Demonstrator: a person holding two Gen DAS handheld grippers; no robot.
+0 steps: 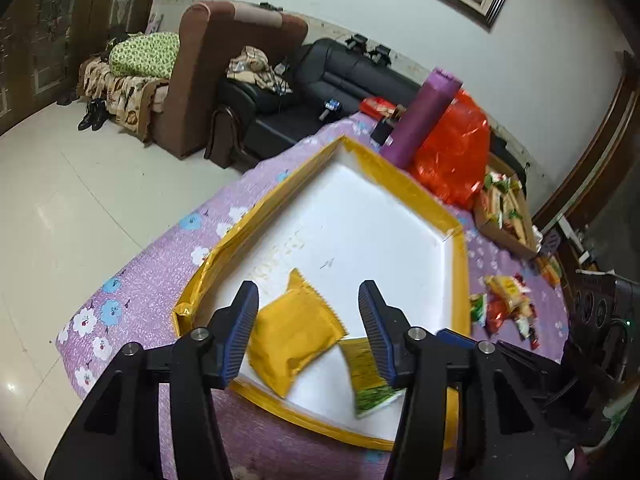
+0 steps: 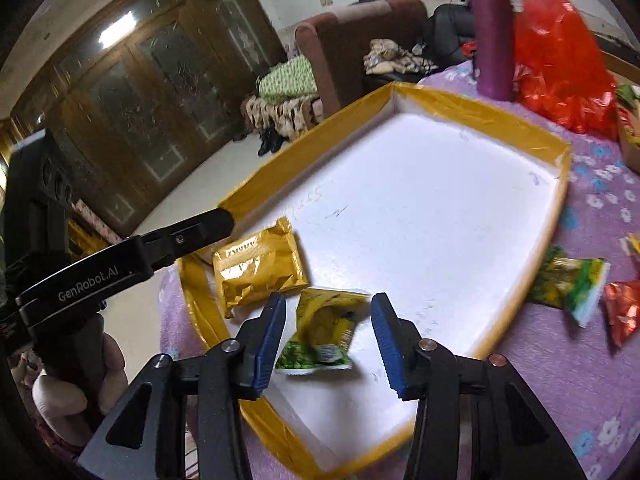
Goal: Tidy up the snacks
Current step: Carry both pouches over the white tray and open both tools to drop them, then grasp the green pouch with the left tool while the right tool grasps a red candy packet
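Note:
A white tray with a yellow taped rim (image 1: 400, 188) (image 2: 472, 104) lies on the purple flowered cloth. In its near corner lie a gold snack packet (image 1: 294, 330) (image 2: 258, 266) and a yellow-green snack packet (image 1: 370, 376) (image 2: 324, 330). My left gripper (image 1: 308, 332) is open, its fingers on either side of the gold packet, above it. My right gripper (image 2: 328, 340) is open, its fingers on either side of the yellow-green packet, not touching it. Part of the left gripper's body shows in the right wrist view (image 2: 120, 256).
Loose snack packets (image 1: 508, 304) (image 2: 572, 284) lie on the cloth right of the tray. A cardboard box of snacks (image 1: 504, 208), a red plastic bag (image 1: 452, 156) (image 2: 560, 60) and a purple cylinder (image 1: 424, 116) (image 2: 492, 32) stand beyond the tray. Sofas and floor lie to the left.

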